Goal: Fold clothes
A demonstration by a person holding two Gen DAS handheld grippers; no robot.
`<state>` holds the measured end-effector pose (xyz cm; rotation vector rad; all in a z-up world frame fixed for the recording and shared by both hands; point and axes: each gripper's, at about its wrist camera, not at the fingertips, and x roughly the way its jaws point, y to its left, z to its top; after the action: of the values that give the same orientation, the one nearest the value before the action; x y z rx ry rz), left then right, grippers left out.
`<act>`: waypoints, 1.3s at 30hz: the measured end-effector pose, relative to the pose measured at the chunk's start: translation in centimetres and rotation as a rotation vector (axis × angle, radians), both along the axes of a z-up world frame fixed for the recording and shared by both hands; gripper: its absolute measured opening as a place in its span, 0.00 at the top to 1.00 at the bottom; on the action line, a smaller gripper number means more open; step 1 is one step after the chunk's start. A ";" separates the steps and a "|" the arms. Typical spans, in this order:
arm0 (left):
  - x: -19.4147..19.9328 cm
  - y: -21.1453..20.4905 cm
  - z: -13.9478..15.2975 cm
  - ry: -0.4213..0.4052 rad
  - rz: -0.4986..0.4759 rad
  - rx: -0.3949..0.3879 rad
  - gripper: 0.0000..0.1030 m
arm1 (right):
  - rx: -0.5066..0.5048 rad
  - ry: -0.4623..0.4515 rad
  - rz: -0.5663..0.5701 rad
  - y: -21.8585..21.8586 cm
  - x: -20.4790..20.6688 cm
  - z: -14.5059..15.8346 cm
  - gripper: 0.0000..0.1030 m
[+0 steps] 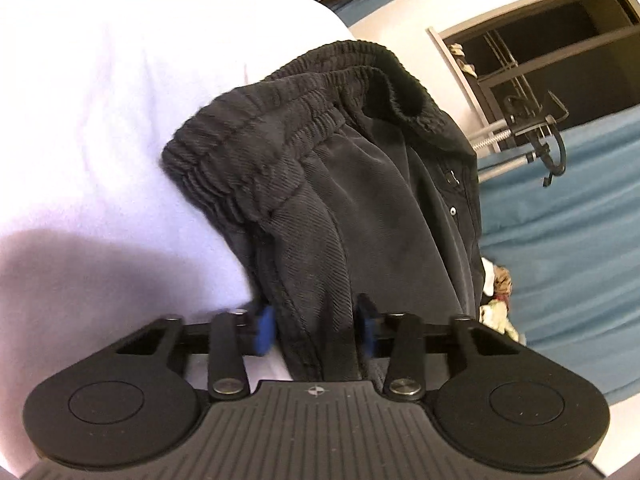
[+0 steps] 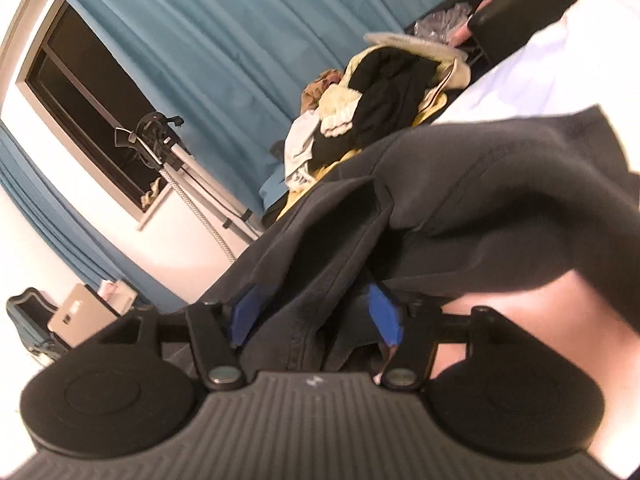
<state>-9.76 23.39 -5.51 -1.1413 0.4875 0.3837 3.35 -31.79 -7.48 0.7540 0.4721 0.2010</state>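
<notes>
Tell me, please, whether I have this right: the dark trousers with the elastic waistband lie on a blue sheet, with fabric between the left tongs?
Not quite: the sheet under the trousers is white, not blue; the blue in the room is the curtain. The left wrist view shows it. The rest holds: the waistband is elastic, and fabric sits between the left tongs.

Two hand-held grippers show, the left hand-held gripper (image 1: pixel 316 332) and the right hand-held gripper (image 2: pixel 316 316), each with two blue pads, so four pads (image 1: pixel 264 330) in all. One pair of dark trousers (image 1: pixel 340 184) with one elastic waistband lies on one white sheet (image 1: pixel 100 120). There is one heap of mixed clothes (image 2: pixel 372 96), too tangled to count piece by piece. One dark window (image 2: pixel 88 108), one blue curtain (image 2: pixel 224 40) and one clamp stand (image 2: pixel 160 140) complete the count.
</notes>
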 end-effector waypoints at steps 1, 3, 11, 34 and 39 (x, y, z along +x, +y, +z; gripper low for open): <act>0.0 0.0 0.0 -0.005 0.002 0.001 0.77 | -0.024 -0.002 0.008 0.3 0.6 -0.2 0.41; 0.0 -0.3 0.4 -0.016 0.006 0.029 0.83 | -0.083 -0.003 0.020 1.0 1.6 -0.7 0.60; -2.8 0.3 4.7 -0.179 0.051 0.121 0.93 | -0.088 -0.209 -0.028 2.0 -3.3 5.1 0.96; -7.6 4.7 3.3 -0.112 0.181 -0.115 0.92 | 0.396 -0.011 -0.348 -9.9 -24.9 4.5 0.16; -7.5 4.3 3.3 -0.111 0.183 -0.094 0.92 | 0.684 0.001 -0.365 -10.5 -26.3 2.0 0.15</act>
<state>-17.22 27.66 -2.19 -1.2956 0.3066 0.4568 -22.95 -42.29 -5.50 1.4926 0.2526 0.0132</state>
